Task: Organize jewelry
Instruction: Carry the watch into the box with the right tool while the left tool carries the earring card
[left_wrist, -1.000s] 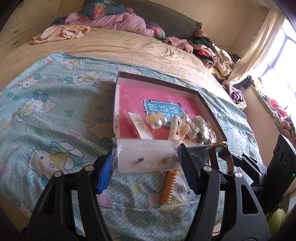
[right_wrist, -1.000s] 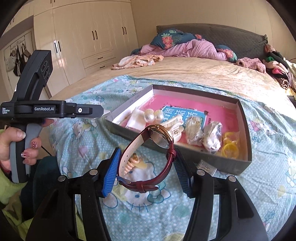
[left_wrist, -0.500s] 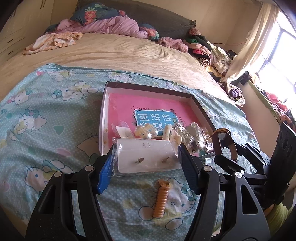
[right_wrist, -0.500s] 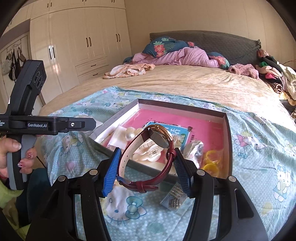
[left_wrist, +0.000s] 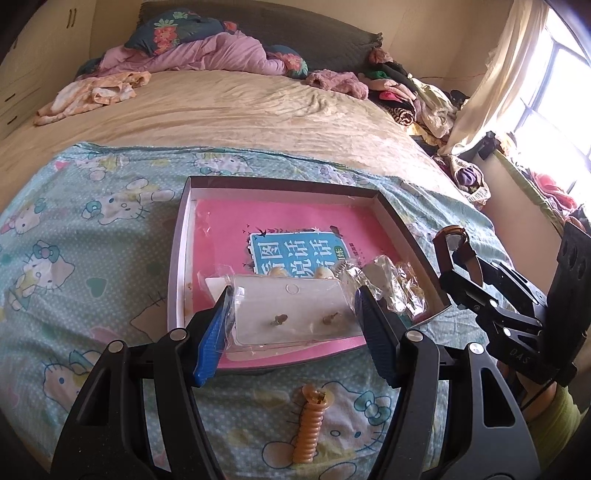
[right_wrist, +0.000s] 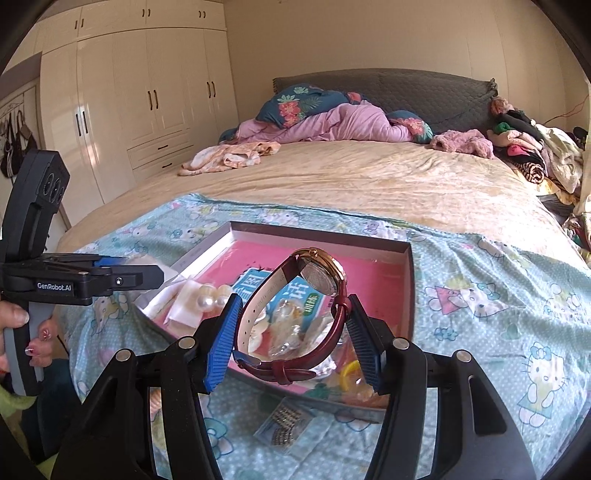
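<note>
Jaws clamped on their loads: the left gripper (left_wrist: 291, 314) pinches a bagged earring card (left_wrist: 290, 308) by its short ends, its long axis running left to right across the pads, while the right gripper (right_wrist: 291, 332) squeezes a red-strapped watch (right_wrist: 295, 306) by its looped band, dial facing up and away. Both loads hang above the near edge of the shallow box (left_wrist: 406, 229) on the bedspread (left_wrist: 92, 221). The box's pink floor lies just ahead and below, so each drop looks close, the card's nearer the left side.

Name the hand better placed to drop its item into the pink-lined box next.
Probably left: its gripper holds the clear earring packet over the pink-lined box; the right's red-strapped watch sits nearer the rim.
</note>
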